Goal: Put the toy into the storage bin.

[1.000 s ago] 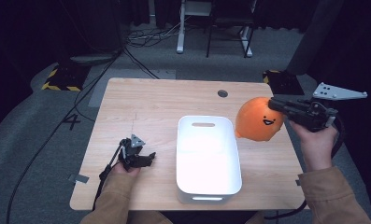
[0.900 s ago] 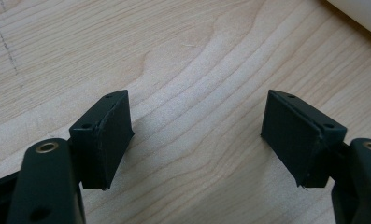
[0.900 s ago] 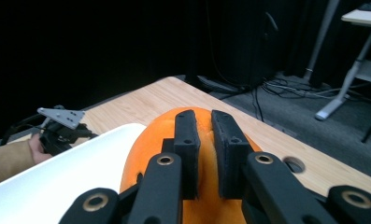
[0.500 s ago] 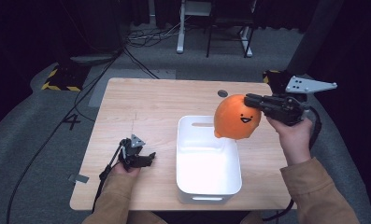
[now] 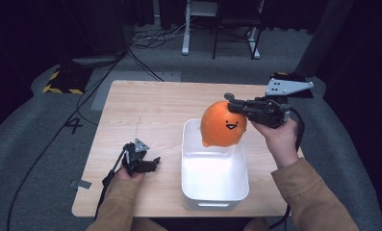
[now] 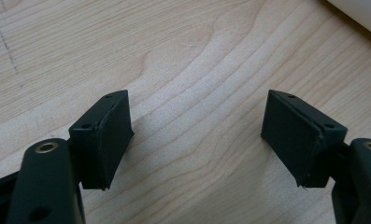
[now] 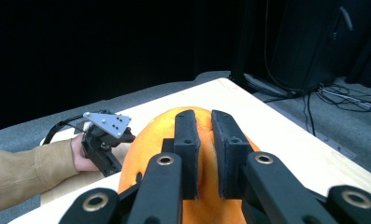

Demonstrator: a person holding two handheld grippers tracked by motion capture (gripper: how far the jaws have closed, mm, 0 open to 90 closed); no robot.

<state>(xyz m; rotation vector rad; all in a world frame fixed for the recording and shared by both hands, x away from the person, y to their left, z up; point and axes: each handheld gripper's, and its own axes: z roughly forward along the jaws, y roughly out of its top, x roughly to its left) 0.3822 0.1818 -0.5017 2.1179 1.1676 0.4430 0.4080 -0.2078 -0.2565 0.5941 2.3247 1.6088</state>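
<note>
The right claw [image 5: 233, 102] pinches the orange toy [image 5: 223, 124] above the white bin [image 5: 214, 192], probably to drop it in. The left claw [image 6: 197, 135] rests spread on the surface [image 5: 155, 115].

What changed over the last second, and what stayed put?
The right gripper, shut on the orange plush toy, carried it leftward in the high view, from beside the white bin to above the bin's far end. Nothing was picked up or let go. The left gripper stayed open, resting on the table left of the bin, which did not move.
</note>
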